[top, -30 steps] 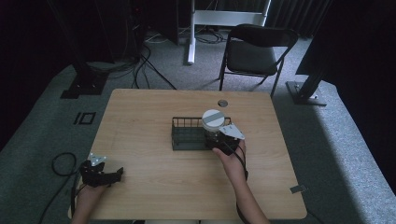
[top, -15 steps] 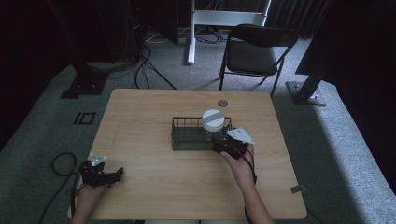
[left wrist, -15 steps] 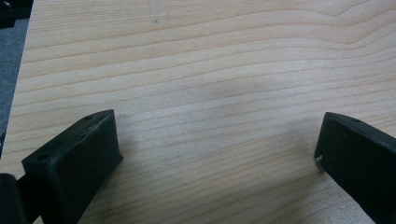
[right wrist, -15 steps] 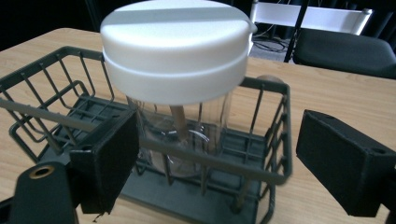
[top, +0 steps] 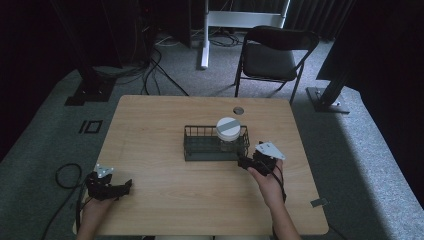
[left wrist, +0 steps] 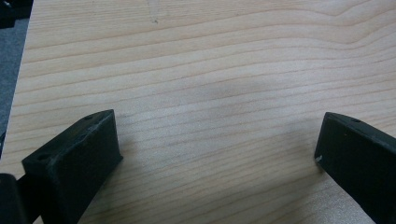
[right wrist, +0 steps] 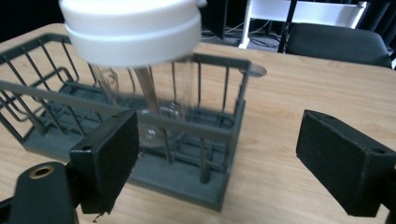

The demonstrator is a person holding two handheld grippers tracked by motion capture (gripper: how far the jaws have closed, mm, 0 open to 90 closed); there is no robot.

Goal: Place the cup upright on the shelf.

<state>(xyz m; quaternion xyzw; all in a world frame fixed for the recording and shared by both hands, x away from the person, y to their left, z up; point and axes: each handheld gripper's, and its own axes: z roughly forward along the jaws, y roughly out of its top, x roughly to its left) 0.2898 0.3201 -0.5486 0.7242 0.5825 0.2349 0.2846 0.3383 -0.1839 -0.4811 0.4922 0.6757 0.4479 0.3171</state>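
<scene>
I see the clear jar (top: pixel 228 134), white lid on, standing upright in the right end of the dark wire basket (top: pixel 200 149).

You worked at a pale wood-grain worktop (top: pixel 160 125) with a small round grommet hole (top: pixel 238 110) near its far edge. It stood on grey carpeted floor (top: pixel 365 165). Beyond it stood a black folding chair (top: pixel 272 57), and behind that a white metal stand (top: pixel 235 20). Black cables (top: pixel 150 70) trailed across the carpet at the left, and the room beyond lay dark.
</scene>
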